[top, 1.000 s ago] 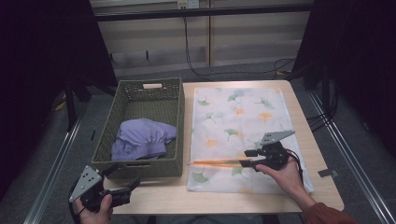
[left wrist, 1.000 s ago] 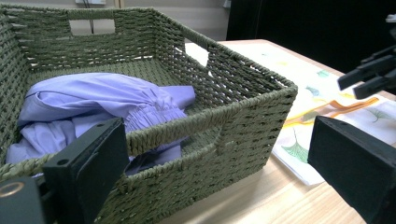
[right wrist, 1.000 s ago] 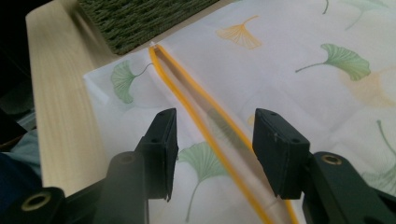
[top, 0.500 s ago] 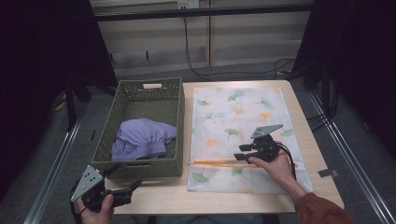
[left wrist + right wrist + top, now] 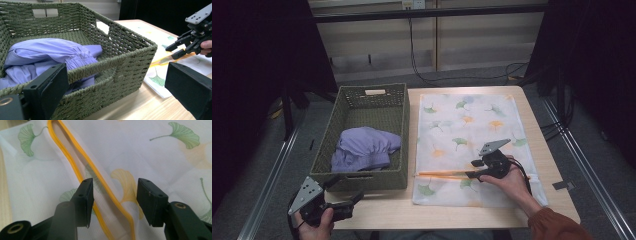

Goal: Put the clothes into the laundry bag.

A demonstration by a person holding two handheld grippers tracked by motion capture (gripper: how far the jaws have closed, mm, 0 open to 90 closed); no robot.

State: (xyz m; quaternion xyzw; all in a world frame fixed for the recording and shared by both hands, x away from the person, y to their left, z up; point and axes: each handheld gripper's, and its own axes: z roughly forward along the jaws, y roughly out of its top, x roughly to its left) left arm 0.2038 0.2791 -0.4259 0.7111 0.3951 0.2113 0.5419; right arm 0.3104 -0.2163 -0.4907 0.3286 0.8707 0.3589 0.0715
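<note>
Pale wooden table [image 5: 492, 220], dark curtained room around.

The basket's [image 5: 120, 62] near wall hides the lower folds of the purple garment [image 5: 45, 53]. The printed bag's [image 5: 140, 150] orange-edged opening [image 5: 82, 167] runs off the frame, perhaps slightly parted.

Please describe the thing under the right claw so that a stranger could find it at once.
On the wooden table, right of the green woven basket, lies a flat white mesh bag printed with ginkgo leaves. The open right claw hovers over its near end, where an orange-edged opening gapes. Nothing else here is flat and patterned.
</note>
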